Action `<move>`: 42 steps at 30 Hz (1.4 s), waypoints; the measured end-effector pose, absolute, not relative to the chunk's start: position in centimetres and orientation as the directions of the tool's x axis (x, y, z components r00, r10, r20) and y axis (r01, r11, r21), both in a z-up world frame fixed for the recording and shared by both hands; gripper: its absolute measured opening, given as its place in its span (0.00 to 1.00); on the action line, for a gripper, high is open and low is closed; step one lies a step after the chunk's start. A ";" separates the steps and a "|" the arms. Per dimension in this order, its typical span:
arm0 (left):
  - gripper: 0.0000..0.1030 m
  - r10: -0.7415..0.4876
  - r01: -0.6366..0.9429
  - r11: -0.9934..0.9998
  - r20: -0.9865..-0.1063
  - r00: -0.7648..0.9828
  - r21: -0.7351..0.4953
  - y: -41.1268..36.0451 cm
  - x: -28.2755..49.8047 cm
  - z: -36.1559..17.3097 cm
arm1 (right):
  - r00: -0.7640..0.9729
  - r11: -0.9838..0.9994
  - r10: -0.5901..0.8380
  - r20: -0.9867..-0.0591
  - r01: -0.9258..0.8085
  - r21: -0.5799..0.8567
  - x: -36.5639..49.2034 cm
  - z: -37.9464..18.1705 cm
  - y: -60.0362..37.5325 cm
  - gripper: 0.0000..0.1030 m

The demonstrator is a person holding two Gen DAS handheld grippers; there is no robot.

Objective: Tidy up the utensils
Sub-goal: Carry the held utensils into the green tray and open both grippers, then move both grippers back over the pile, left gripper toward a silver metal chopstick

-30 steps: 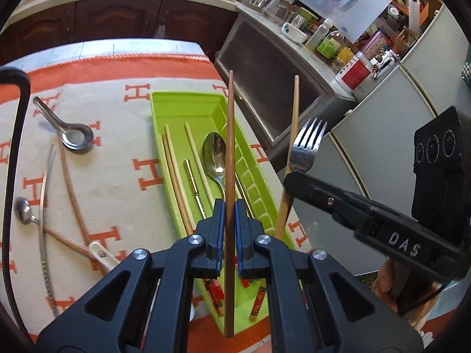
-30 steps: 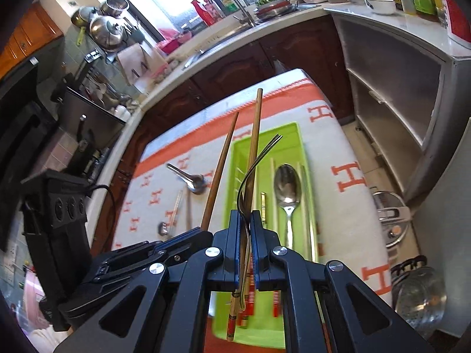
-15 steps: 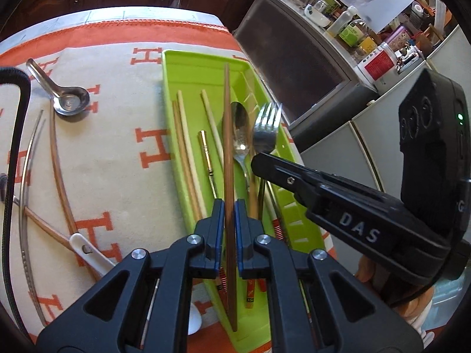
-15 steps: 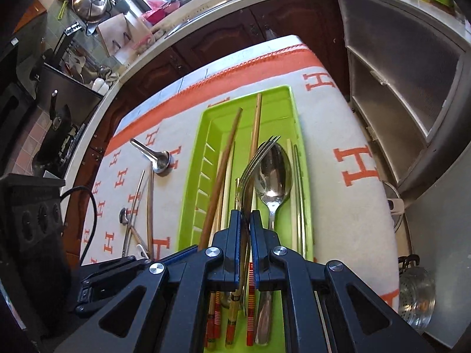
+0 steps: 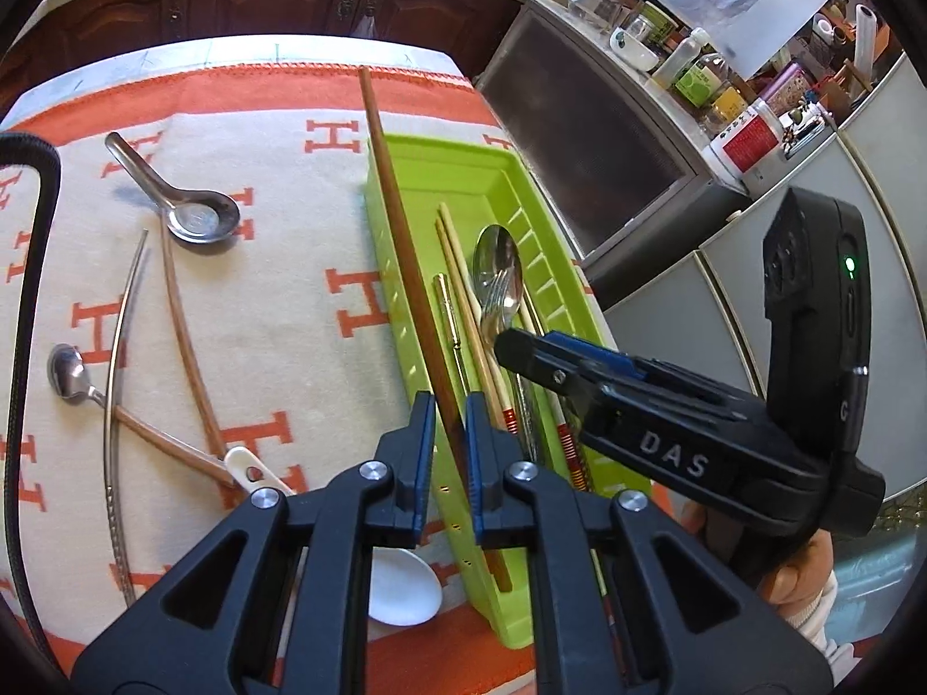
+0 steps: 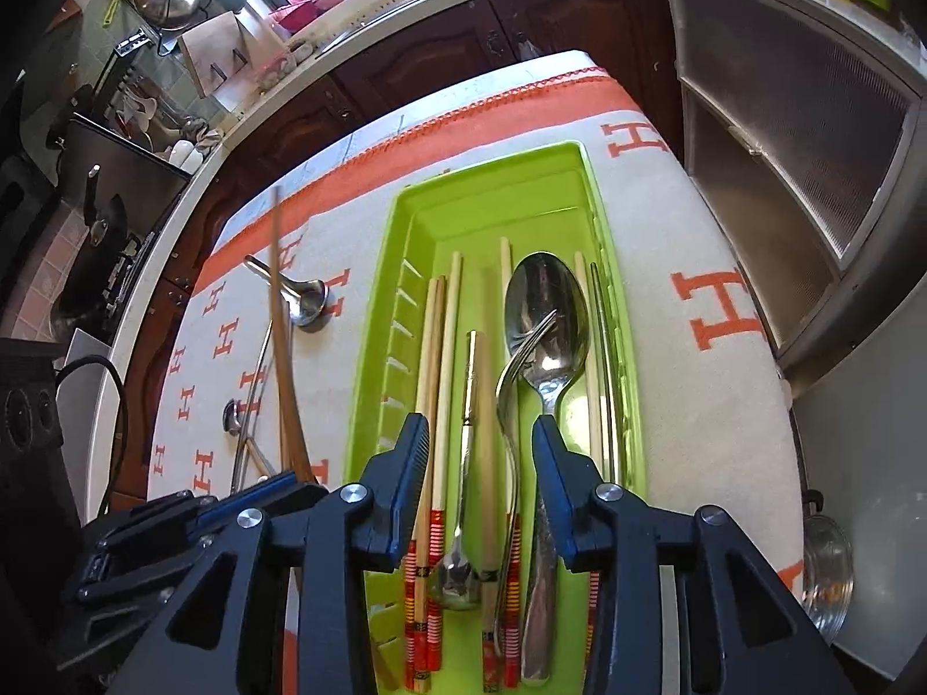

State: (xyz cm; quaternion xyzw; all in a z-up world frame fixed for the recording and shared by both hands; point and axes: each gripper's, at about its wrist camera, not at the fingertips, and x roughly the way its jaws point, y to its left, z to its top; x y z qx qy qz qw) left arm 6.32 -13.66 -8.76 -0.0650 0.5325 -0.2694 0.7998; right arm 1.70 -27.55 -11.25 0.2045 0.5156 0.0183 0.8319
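Left wrist view: the left tongs [image 5: 449, 452] clamp a long dark-brown wooden chopstick [image 5: 400, 243], its lower end hidden behind them, over the lime-green plastic tray [image 5: 521, 185].

Right wrist view: the right tongs [image 6: 481, 480], jaws just opening, press nothing; the curved steel fork [image 6: 513, 388] lies between them in the tray, its handle partly hidden.

My table [image 5: 243, 52] is covered by a cream cloth with an orange border and orange H letters [image 5: 301, 313]. Directly on it lie a long lime-green plastic tray [image 5: 463, 174], a steel soup ladle-spoon [image 5: 197, 217], a small steel teaspoon [image 5: 69, 379] and a white ceramic spoon [image 5: 400, 591]. Loose brown wooden chopsticks [image 5: 185, 341] and a thin metal chopstick [image 5: 116, 399] cross near the teaspoon.
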 end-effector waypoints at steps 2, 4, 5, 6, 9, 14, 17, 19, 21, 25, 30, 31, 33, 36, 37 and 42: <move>0.06 -0.512 0.366 0.840 -0.808 0.290 -0.401 -13.6 6.3 -8.6 | 0.473 0.915 0.244 -0.847 0.176 0.363 1.2 -10.9 -27.4 0.36; 0.05 -0.537 0.384 0.822 -0.797 0.276 -0.421 -13.9 6.3 -8.7 | 0.479 0.915 0.251 -0.841 0.167 0.367 0.8 -10.5 -27.3 0.36; 0.05 -0.529 0.387 0.826 -0.801 0.278 -0.411 -14.1 6.2 -8.7 | 0.479 0.917 0.235 -0.846 0.179 0.356 0.7 -10.5 -27.2 0.36; 0.05 -0.528 0.394 0.824 -0.804 0.273 -0.407 -14.3 6.2 -8.9 | 0.479 0.920 0.214 -0.852 0.194 0.340 0.4 -10.4 -27.4 0.36; 0.05 -0.523 0.406 0.819 -0.820 0.234 -0.406 -15.1 6.1 -9.5 | 0.482 0.910 0.212 -0.850 0.219 0.351 -0.4 -10.4 -28.1 0.36; 0.05 -0.496 0.416 0.829 -0.837 0.233 -0.375 -15.5 5.5 -10.0 | 0.492 0.912 0.205 -0.846 0.217 0.347 -1.4 -9.8 -28.2 0.36; 0.07 -0.502 0.416 0.826 -0.834 0.231 -0.382 -15.3 5.2 -9.9 | 0.493 0.915 0.206 -0.845 0.210 0.345 -1.6 -9.6 -27.9 0.36; 0.13 -0.493 0.414 0.832 -0.836 0.242 -0.370 -14.8 4.9 -9.4 | 0.494 0.917 0.205 -0.845 0.204 0.342 -1.8 -9.3 -27.6 0.36; 0.19 -0.485 0.411 0.838 -0.835 0.261 -0.359 -13.9 4.6 -8.9 | 0.496 0.918 0.204 -0.844 0.202 0.341 -2.0 -9.0 -27.2 0.36; 0.33 -0.475 0.388 0.853 -0.826 0.303 -0.348 -11.6 4.1 -7.5 | 0.507 0.929 0.184 -0.842 0.191 0.317 -2.5 -8.0 -26.2 0.36; 0.39 -0.434 0.360 0.882 -0.823 0.368 -0.305 -8.3 3.5 -6.0 | 0.518 0.940 0.178 -0.837 0.161 0.300 -3.3 -6.5 -24.4 0.36; 0.39 -0.424 0.351 0.889 -0.822 0.381 -0.295 -7.3 3.2 -5.7 | 0.520 0.942 0.180 -0.835 0.153 0.298 -3.5 -6.2 -23.9 0.36; 0.40 -0.416 0.335 0.895 -0.819 0.394 -0.293 -5.7 3.0 -5.4 | 0.523 0.946 0.182 -0.833 0.138 0.294 -3.7 -5.7 -23.1 0.36; 0.40 -0.402 0.306 0.906 -0.819 0.409 -0.292 -3.7 2.7 -5.2 | 0.525 0.950 0.190 -0.830 0.113 0.290 -3.9 -4.9 -21.6 0.36; 0.40 -0.394 0.296 0.911 -0.819 0.417 -0.287 -3.0 2.6 -5.1 | 0.524 0.952 0.195 -0.829 0.104 0.289 -3.9 -4.7 -21.0 0.36; 0.40 -0.363 0.244 0.929 -0.821 0.441 -0.279 0.2 2.2 -5.6 | 0.515 0.958 0.218 -0.829 0.052 0.283 -3.9 -4.2 -18.1 0.36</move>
